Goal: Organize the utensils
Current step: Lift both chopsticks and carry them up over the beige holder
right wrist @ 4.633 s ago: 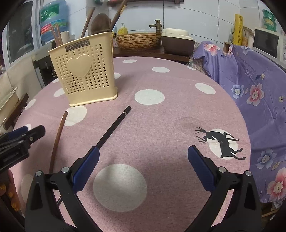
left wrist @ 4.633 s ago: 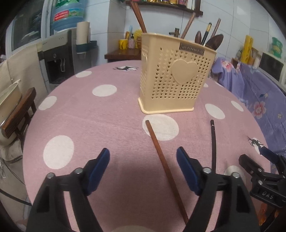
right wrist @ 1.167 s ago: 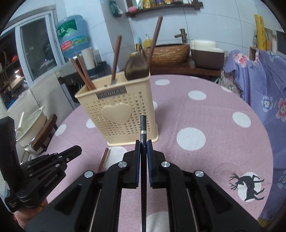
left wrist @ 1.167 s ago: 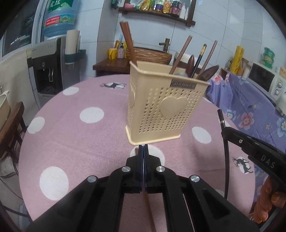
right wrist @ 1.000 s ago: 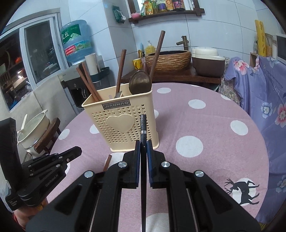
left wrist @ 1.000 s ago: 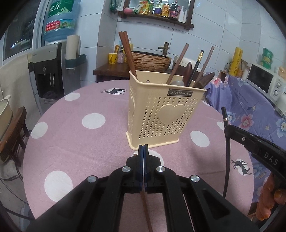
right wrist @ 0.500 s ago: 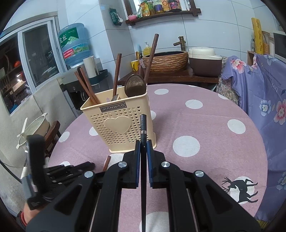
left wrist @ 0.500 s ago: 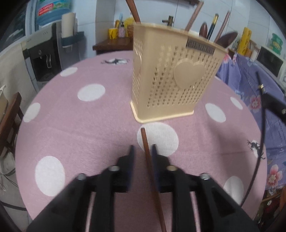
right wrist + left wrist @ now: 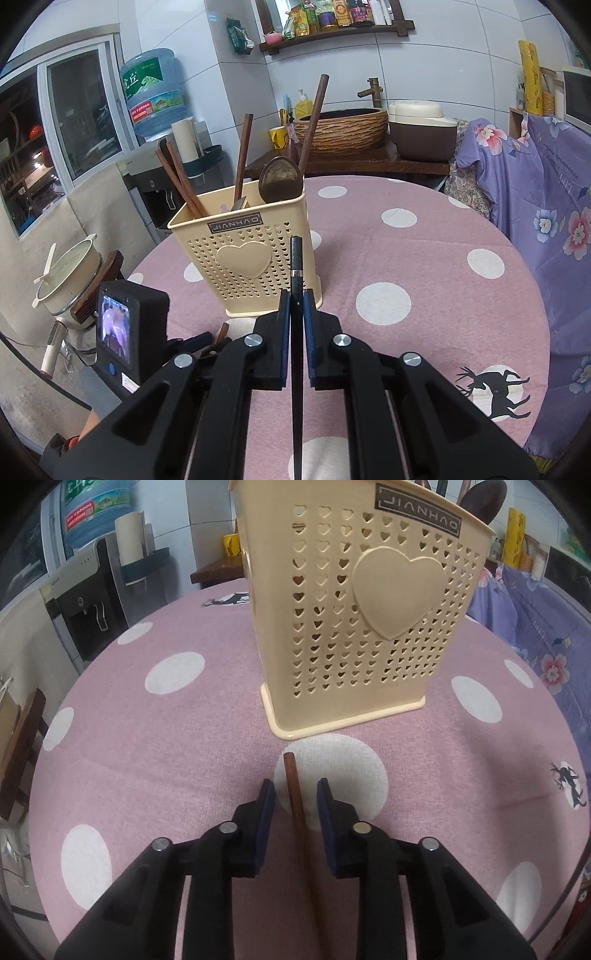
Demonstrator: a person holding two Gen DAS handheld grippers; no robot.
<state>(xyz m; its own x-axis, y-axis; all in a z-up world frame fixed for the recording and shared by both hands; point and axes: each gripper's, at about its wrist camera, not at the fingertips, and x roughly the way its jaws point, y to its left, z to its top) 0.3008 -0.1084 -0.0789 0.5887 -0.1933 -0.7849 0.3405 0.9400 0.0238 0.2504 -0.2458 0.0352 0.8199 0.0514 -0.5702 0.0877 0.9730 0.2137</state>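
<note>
We see the left gripper (image 9: pixel 294 792) low over the table (image 9: pixel 184 738), its jaws apart, with a brown chopstick (image 9: pixel 295 797) lying flat on the cloth between them. Neither blue pad (image 9: pixel 266 805) touches the stick; there is a clear gap on each side. The stick's far tip rests on a white dot, just short of the holder (image 9: pixel 369 627), which stands upright ahead of the gripper (a cream plastic box pierced with small hearts, a large raised heart on its front).

From the right wrist we see the right gripper (image 9: pixel 293 295) higher up, its jaws clamped on a black chopstick (image 9: pixel 295 266). That stick runs straight forward along the fingers, its tip with a thin silver band showing against the front of the holder (image 9: pixel 243 258); we cannot tell whether it touches the wall. Inside the holder stand several brown chopsticks (image 9: pixel 177 181) leaning left, another pair of wooden handles (image 9: pixel 243 155) near the middle and right, and a dark spoon (image 9: pixel 280 181) with its bowl up.

At the lower left of that view we see the back of the left gripper (image 9: pixel 192 341), with its small lit screen, down by the table edge.
</note>
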